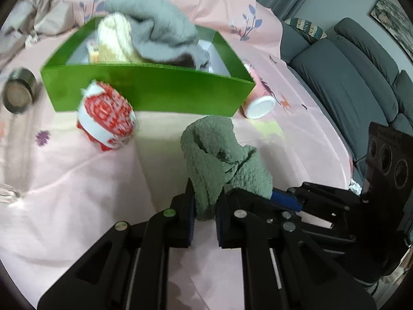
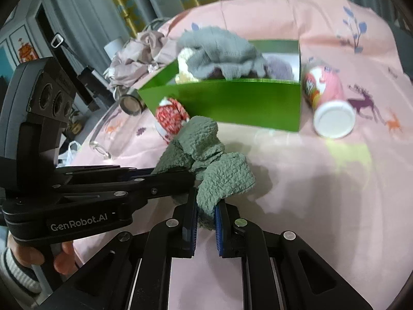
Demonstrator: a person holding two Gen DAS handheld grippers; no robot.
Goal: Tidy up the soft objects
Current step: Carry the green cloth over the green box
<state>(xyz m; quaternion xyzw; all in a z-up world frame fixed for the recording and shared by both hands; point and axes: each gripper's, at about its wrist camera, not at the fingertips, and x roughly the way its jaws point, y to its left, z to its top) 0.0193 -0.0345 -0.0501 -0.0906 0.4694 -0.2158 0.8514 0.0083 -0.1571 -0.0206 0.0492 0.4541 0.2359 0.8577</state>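
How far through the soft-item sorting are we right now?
Done: grey cloth and a cream knit sit in the green box. In hand: both the left gripper and right gripper clamp the green towel. Left: towel and red-white bundle.

The grey knit cloth [image 1: 160, 31] is covering much of the green box [image 1: 144, 90], hiding most of the cream item [image 1: 116, 38] and a dark one beneath it. Motion blur is smearing the red-and-white ball [image 1: 105, 118] and the metal tin [image 1: 18, 93]. The green fuzzy cloth [image 2: 206, 160] is concealing part of that ball in the right wrist view. A clear glass [image 1: 7, 193] is running off the left edge.
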